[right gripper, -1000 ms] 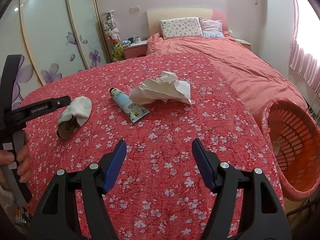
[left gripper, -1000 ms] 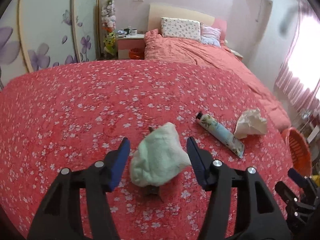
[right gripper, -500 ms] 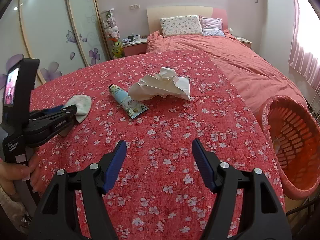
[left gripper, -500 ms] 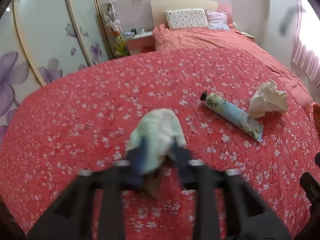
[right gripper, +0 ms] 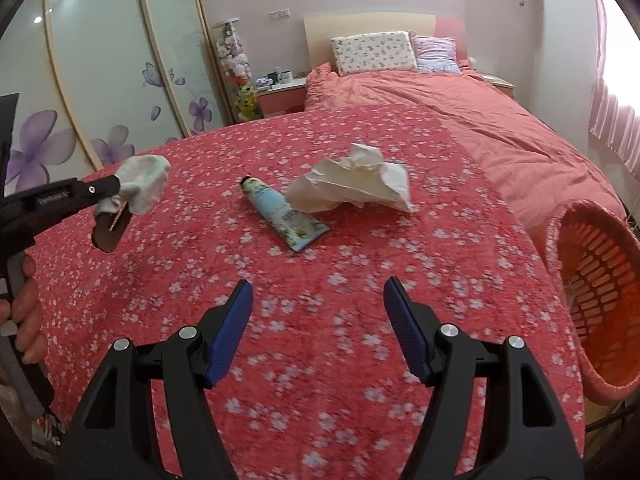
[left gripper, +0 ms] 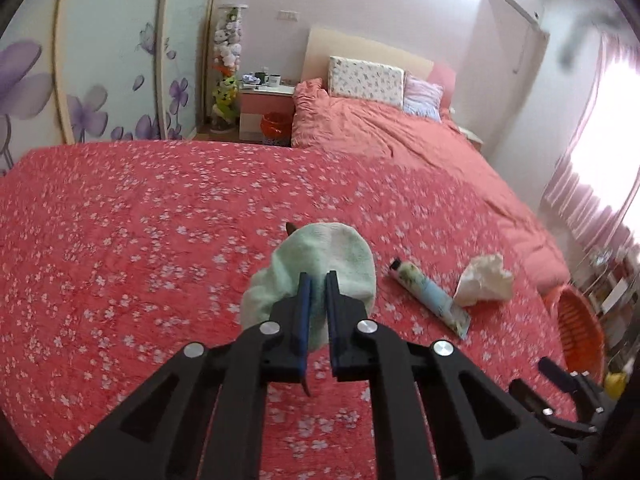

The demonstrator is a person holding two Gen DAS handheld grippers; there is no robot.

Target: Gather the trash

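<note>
My left gripper (left gripper: 316, 280) is shut on a pale green sock (left gripper: 340, 256) with a brown piece hanging from it, held above the red flowered cover; the sock also shows in the right wrist view (right gripper: 146, 182). A light blue squeezed tube (right gripper: 282, 212) and a crumpled white paper (right gripper: 354, 184) lie on the cover, also in the left wrist view as the tube (left gripper: 428, 294) and the paper (left gripper: 486, 280). My right gripper (right gripper: 318, 304) is open and empty, in front of the tube. An orange basket (right gripper: 596, 292) stands at the right edge.
The flowered cover (right gripper: 320, 272) lies over a wide surface. A bed with pillows (right gripper: 372, 54) is behind it. A pink nightstand (left gripper: 266, 114) and a small orange bin (left gripper: 276, 126) stand beside the bed. Wardrobe doors (right gripper: 100, 80) line the left.
My left gripper closed on the green sock and lifted it off the cover. My right gripper stayed open and barely moved.
</note>
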